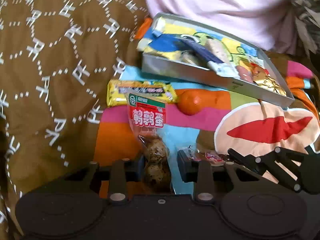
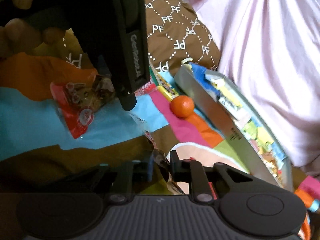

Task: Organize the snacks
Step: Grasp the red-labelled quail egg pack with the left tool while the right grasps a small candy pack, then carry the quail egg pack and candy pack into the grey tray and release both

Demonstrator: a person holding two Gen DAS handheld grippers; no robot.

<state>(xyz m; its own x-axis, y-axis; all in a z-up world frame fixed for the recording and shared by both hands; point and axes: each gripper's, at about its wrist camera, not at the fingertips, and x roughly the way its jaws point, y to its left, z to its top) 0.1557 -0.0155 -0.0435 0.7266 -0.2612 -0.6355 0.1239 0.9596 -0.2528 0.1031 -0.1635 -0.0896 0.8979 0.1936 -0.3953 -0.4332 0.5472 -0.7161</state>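
In the left wrist view my left gripper (image 1: pixel 161 166) is closed on the clear lower end of a quail egg packet (image 1: pixel 149 118) with a red and green label. Behind it lie a yellow snack bar (image 1: pixel 140 94) and a small orange (image 1: pixel 190 104). A grey tray (image 1: pixel 188 73) holding several snacks sits at the back right. In the right wrist view my right gripper (image 2: pixel 161 168) is shut on a crinkly snack wrapper (image 2: pixel 160 160). The left gripper (image 2: pixel 124 60) stands ahead at the left, with a red snack packet (image 2: pixel 77 108) beside it. The orange (image 2: pixel 182 106) and the tray (image 2: pixel 216 118) lie to the right.
Everything lies on a colourful cartoon blanket (image 1: pixel 200 118) on a bed. A brown quilt with white letters (image 1: pixel 56 60) lies to the left, and pink cloth (image 2: pixel 266 50) rises behind the tray. My right gripper's linkage (image 1: pixel 280 166) reaches in at the lower right of the left wrist view.
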